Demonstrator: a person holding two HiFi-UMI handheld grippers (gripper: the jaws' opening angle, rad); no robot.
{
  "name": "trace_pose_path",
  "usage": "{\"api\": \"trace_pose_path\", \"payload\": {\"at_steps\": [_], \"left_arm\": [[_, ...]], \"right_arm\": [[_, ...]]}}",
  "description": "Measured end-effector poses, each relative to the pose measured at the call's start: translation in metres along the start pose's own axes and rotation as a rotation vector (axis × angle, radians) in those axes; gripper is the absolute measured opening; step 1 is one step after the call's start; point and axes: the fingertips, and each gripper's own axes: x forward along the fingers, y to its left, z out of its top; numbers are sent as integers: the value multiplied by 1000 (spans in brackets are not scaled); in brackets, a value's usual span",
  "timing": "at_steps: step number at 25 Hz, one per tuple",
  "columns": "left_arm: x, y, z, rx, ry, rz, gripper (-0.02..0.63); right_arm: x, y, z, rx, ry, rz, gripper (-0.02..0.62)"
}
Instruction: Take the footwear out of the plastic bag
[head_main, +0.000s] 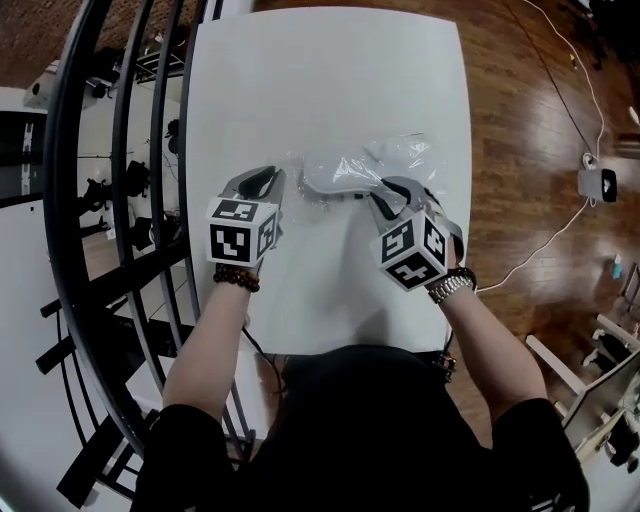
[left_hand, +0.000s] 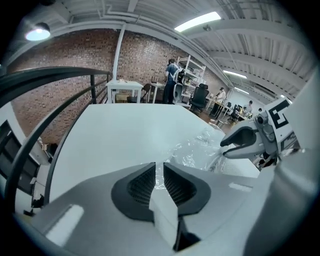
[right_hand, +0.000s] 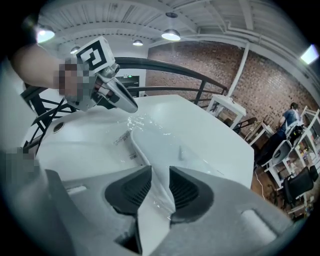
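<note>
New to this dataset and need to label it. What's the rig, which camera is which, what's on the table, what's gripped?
There is no robot. A person holds a two-jaw gripper in each hand, and the marker cubes are part of the grippers. The head view comes from a camera on the person's head, looking down. The other two views come from a camera riding on each gripper, looking along its jaws. On the white table lies a clear plastic bag with white footwear inside. The right gripper is closed on the footwear through the bag. The left gripper sits at the bag's other end with its jaws slightly apart, gripping nothing that I can see.
</note>
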Motion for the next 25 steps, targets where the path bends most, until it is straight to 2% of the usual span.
{"api": "trace_pose_path", "payload": {"at_steps": [4, 7, 10, 16, 20, 23, 25], "left_arm": [[6, -15, -27, 4, 91, -61, 66], [10, -27, -34, 2, 113, -107, 80], [12, -33, -34, -8, 108, -137, 89], [10, -44, -33, -24, 81, -193, 108], [6, -52, -33, -41, 73, -239, 115], [5, -59, -33, -65, 71, -278, 121], [5, -62, -34, -85, 71, -294, 123]], "right_arm": [[-4, -2, -5, 5, 6, 1, 106], [-8, 1, 2, -7, -15, 1, 126], [-11, 13, 20, -30, -73, 23, 140], [0, 58, 56, -101, -148, 146, 156], [11, 82, 63, -134, -135, 210, 163], [18, 90, 58, -163, -99, 217, 161], [18, 91, 57, -181, -89, 206, 133]]}}
